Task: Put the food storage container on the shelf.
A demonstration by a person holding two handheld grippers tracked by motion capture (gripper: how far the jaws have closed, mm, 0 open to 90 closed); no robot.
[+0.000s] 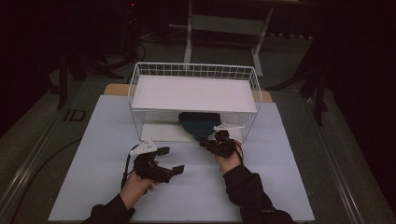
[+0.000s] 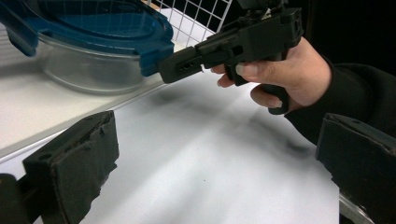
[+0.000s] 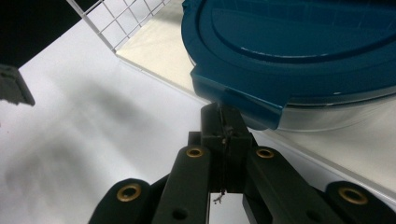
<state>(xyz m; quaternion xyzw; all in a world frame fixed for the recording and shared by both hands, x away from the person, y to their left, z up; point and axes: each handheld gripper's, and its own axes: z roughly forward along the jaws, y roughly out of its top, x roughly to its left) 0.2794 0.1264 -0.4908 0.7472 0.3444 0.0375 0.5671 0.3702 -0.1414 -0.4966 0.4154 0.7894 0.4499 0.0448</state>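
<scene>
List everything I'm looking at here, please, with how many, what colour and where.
Food container: one, clear bowl with a blue clip-on lid, on the lower level of the rack, near its front edge.
Wire rack: one, white, two levels, at the far middle of the table.
Table top: one, pale white sheet.
Frame: one, light grey, on the floor beyond the table.
Left gripper: one, black, jaws open, above the table in front of the rack.
Right gripper: one, black, jaws shut, tips at the lid's clip tab.
Person's hands: two, in dark sleeves, from the near edge.
</scene>
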